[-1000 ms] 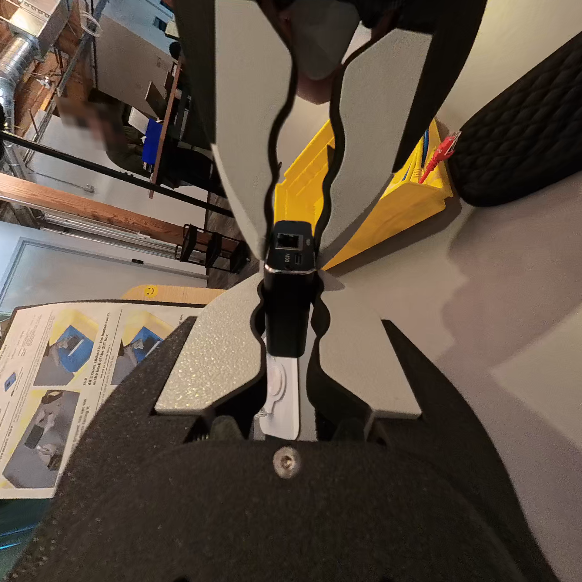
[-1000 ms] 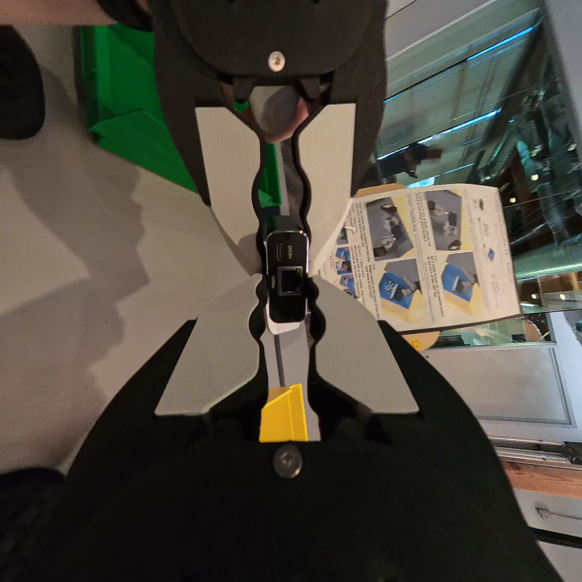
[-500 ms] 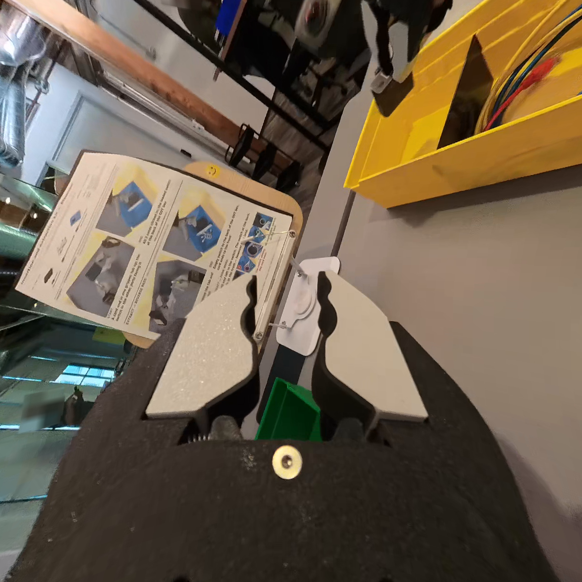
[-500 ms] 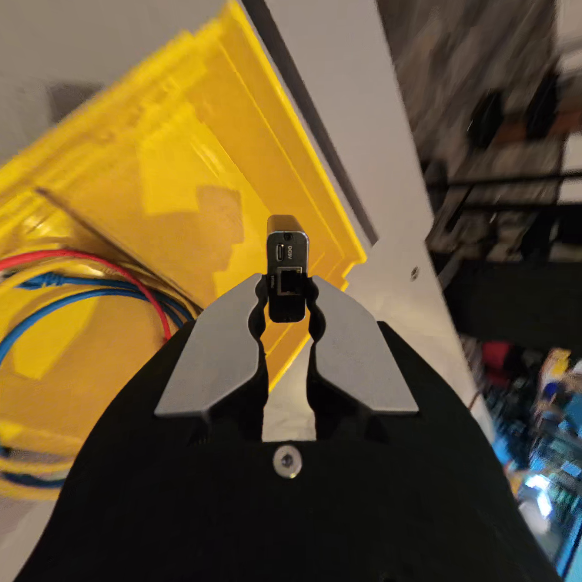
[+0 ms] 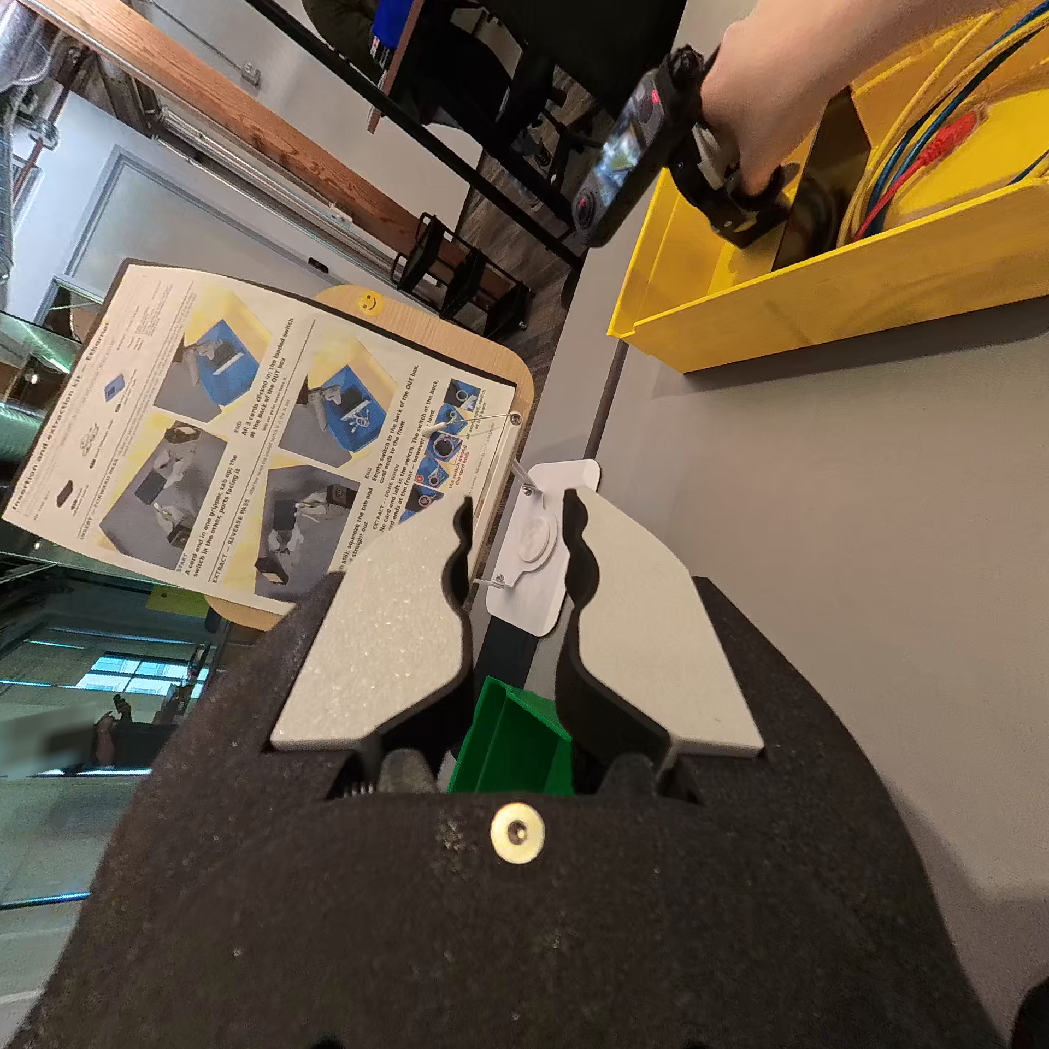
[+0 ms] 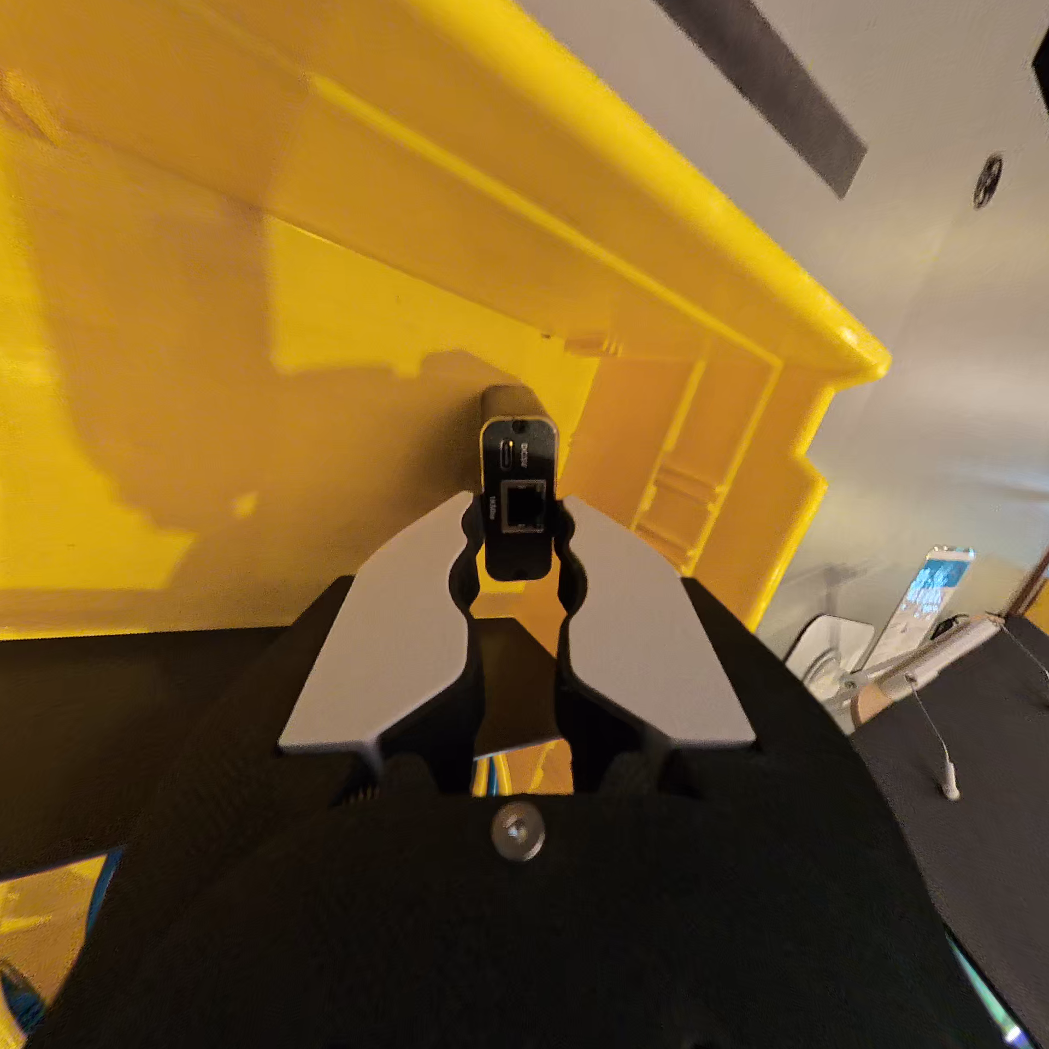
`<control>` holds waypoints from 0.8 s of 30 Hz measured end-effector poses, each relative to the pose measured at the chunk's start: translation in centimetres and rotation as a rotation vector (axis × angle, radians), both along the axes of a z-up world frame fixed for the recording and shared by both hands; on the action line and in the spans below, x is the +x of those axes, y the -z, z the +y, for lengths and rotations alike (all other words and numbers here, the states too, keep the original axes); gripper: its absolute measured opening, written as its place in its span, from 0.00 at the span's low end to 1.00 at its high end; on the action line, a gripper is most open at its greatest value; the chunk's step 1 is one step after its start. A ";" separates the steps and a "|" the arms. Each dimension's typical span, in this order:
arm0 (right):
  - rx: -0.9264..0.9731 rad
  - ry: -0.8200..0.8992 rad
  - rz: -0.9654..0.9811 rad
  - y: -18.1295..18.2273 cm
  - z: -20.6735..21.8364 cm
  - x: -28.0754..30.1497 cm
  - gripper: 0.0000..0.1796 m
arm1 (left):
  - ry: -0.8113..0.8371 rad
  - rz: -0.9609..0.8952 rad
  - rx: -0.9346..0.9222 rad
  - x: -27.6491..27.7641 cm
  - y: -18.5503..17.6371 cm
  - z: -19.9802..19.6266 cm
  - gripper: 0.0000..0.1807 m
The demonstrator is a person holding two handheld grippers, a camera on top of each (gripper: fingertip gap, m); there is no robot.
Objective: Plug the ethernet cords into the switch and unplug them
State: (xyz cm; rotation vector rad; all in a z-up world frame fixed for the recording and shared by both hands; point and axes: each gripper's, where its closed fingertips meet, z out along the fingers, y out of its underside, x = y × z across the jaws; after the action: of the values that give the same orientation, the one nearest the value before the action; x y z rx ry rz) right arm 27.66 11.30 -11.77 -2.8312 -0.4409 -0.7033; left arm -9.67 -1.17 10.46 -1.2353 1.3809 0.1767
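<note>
The left wrist view looks past its fingers (image 5: 397, 613) across the grey table (image 5: 851, 567); the right wrist view sits close inside the yellow bin (image 6: 709, 255), apparently their shared ground.

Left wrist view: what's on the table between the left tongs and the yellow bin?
Only bare grey table between the left tongs and the yellow bin; the white stand base sits just by the tips. Seen in the left wrist view.

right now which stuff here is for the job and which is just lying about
For the job:
switch, in the right gripper
cords in the yellow bin
left gripper, empty

Lying about:
instruction sheet
green bin
white stand base
</note>
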 end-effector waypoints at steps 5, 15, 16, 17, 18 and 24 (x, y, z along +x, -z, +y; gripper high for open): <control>0.043 0.012 0.066 0.0 0.2 -1.0 0.14 | 0.004 -0.026 -0.014 0.0 -0.3 -0.1 0.16; -0.008 0.042 0.565 -1.2 -0.9 -6.1 0.10 | -0.013 -0.044 -0.041 -1.0 -0.4 0.1 0.16; 0.037 0.031 0.712 -2.9 -1.0 -6.8 0.08 | -0.023 -0.051 -0.053 -1.4 -0.4 0.1 0.16; 0.120 0.005 0.893 -5.4 -1.0 -7.5 0.08 | -0.036 -0.060 -0.069 -1.8 -0.4 0.2 0.16; 0.213 -0.021 1.071 -8.3 -1.6 -7.8 0.07 | -0.052 -0.067 -0.095 -2.4 -0.3 0.4 0.16; 0.627 0.026 0.972 -13.9 -7.3 0.4 0.25 | -0.354 -0.116 -0.337 -8.9 1.9 2.7 0.22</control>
State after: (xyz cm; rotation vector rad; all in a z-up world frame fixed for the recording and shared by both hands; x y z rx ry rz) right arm 28.05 3.97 2.14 -2.2036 0.0032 0.4860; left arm -18.57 1.54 8.53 -1.7422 1.1104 0.1175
